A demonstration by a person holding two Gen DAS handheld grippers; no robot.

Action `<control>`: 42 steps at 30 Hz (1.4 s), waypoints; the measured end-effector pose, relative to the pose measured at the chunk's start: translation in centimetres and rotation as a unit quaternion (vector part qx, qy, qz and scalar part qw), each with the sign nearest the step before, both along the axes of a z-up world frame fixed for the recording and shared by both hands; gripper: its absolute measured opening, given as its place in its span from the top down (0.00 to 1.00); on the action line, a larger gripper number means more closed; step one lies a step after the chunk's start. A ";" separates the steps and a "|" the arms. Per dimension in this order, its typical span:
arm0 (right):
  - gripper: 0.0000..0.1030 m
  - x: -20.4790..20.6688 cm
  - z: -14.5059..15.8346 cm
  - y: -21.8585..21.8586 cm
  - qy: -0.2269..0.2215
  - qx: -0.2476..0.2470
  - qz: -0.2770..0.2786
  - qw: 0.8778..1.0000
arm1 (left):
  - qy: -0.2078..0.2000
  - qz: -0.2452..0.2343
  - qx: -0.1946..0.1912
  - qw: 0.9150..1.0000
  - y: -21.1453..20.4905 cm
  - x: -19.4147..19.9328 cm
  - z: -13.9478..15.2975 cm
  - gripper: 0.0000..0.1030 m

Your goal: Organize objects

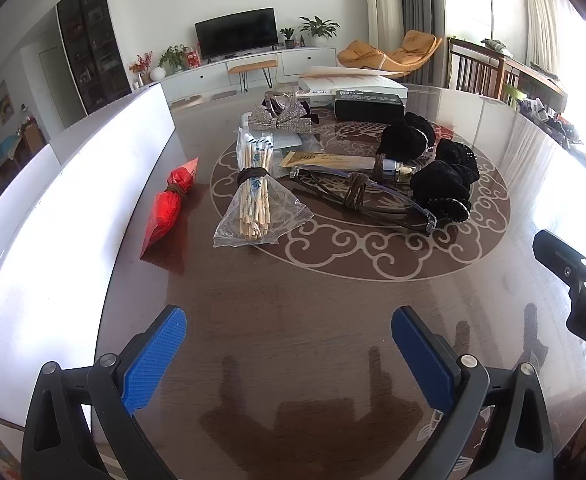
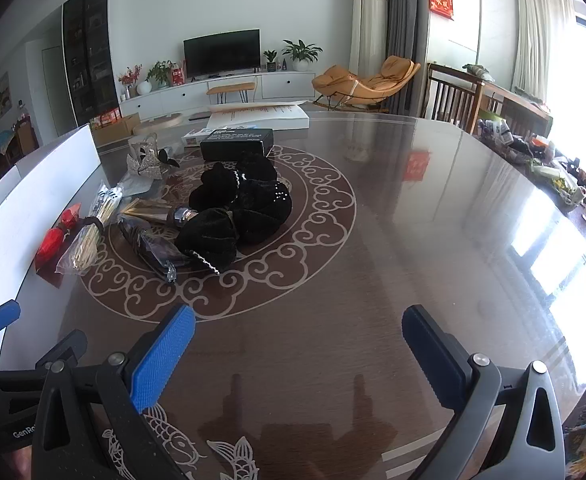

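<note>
At mid-frame on the table (image 1: 293,320), the bagged sticks (image 1: 255,200) and glasses (image 1: 357,196) lie untouched, so both the left gripper (image 1: 289,360) and right gripper (image 2: 299,360), spread wide and empty, should approach low and square.

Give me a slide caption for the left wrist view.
Open left gripper hovers over table, facing swab bundle, glasses.

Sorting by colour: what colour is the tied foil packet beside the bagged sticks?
Shiny red foil packet, clearest in the left wrist view.
</note>
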State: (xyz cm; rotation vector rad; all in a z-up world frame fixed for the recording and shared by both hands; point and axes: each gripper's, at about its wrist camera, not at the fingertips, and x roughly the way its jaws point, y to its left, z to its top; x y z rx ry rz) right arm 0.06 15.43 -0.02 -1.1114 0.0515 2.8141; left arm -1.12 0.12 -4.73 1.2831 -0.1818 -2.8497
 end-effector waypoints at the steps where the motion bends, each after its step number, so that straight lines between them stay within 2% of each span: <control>1: 0.00 0.0 -0.1 0.0 -0.001 -0.001 0.000 1.000 | 0.000 0.000 -0.002 1.000 0.0 0.0 -0.1 0.00; 13: 0.00 -1.5 -2.6 -0.4 -0.066 -0.010 0.013 0.998 | -0.013 0.001 -0.005 1.000 -0.3 -0.2 -1.3 0.00; 22: 0.00 -1.9 -3.5 -1.0 -0.088 -0.003 0.022 0.996 | -0.038 0.010 0.005 0.999 -0.7 -1.0 -2.1 0.00; 31: 0.00 -2.3 -4.4 -0.8 -0.111 -0.007 0.020 0.994 | -0.044 0.013 0.026 0.999 -1.1 -1.3 -2.3 0.00; 37: 0.00 -2.4 -4.6 -0.7 -0.114 -0.012 0.020 0.993 | -0.052 0.016 0.051 0.997 -1.6 -1.5 -2.4 0.00; 42: 0.00 -2.4 -4.6 -0.7 -0.113 -0.011 0.020 0.993 | -0.052 0.013 0.050 0.997 -1.4 -1.6 -2.5 0.00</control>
